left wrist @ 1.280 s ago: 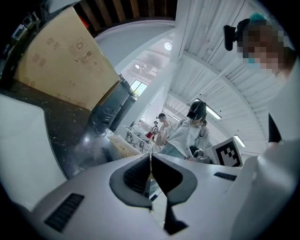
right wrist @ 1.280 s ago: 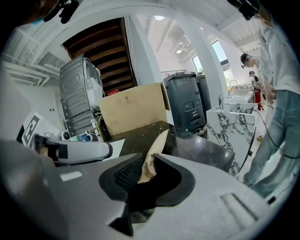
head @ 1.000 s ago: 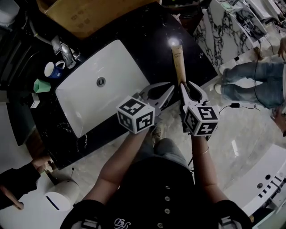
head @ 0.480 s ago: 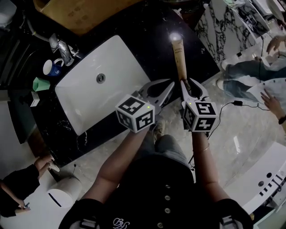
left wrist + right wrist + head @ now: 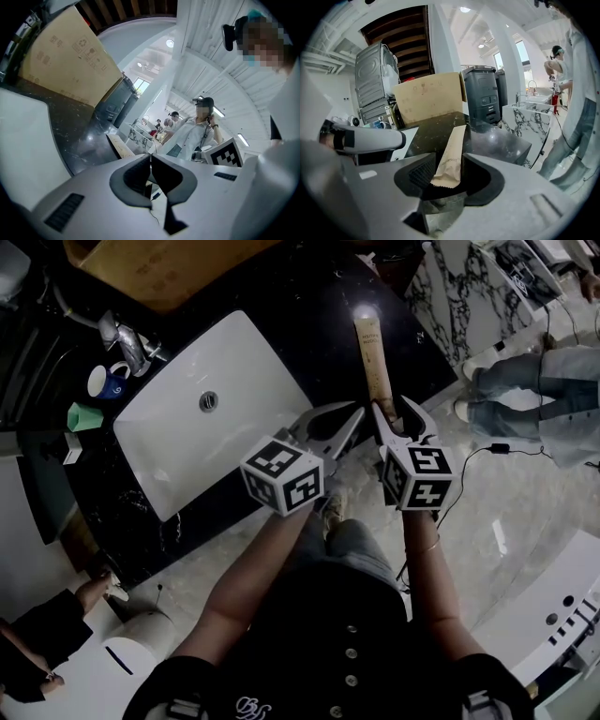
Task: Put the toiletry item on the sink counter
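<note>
The toiletry item is a long tan paper packet (image 5: 372,360) that lies flat on the black sink counter (image 5: 309,306), to the right of the white basin (image 5: 234,371). My right gripper (image 5: 392,411) is at the packet's near end and its jaws are opening. In the right gripper view the packet's serrated end (image 5: 450,159) sits between the pads of the right gripper (image 5: 450,165) with a gap on each side. My left gripper (image 5: 356,414) hovers just left of it, shut and empty; the left gripper view shows the left gripper (image 5: 150,159) with jaws touching.
A faucet (image 5: 127,338), a blue mug (image 5: 105,382) and a green cup (image 5: 86,418) stand left of the basin. A cardboard box (image 5: 178,268) sits behind it. A marble counter (image 5: 450,296) and a person's legs (image 5: 534,399) are at the right, and a white bin (image 5: 127,648) is on the floor at the lower left.
The right jaws have spread apart and let go of the packet's near end. The packet stays flat on the counter. The left gripper has barely moved.
</note>
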The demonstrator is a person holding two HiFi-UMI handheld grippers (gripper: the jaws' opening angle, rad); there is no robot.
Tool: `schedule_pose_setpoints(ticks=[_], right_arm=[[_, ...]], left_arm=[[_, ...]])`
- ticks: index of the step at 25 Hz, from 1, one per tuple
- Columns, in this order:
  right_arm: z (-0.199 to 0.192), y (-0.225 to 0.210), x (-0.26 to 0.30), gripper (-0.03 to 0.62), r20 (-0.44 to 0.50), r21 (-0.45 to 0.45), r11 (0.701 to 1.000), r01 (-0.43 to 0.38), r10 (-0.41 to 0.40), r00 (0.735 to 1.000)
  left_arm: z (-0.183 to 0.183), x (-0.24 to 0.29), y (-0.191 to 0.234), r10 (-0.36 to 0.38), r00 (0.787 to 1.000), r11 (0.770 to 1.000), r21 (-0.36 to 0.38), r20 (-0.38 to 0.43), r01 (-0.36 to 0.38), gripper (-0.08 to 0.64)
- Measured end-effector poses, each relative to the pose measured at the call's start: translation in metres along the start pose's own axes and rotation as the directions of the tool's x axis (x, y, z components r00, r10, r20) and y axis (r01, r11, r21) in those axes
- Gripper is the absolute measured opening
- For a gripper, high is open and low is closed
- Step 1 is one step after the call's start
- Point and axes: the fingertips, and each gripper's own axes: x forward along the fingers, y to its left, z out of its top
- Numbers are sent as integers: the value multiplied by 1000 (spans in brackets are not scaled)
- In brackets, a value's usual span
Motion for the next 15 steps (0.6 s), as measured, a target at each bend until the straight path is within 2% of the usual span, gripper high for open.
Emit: schedule_pose_setpoints(ticks=[8, 15], right_arm=[[18, 14, -18, 164, 50, -44, 998, -44, 46, 998], [46, 27, -43, 164, 124, -61, 996, -71, 78, 989]], left_arm=[[2, -1, -13, -13, 1000, 1000, 16, 11, 13, 18], [15, -11, -24, -4, 999, 999, 49, 52, 2, 18]])
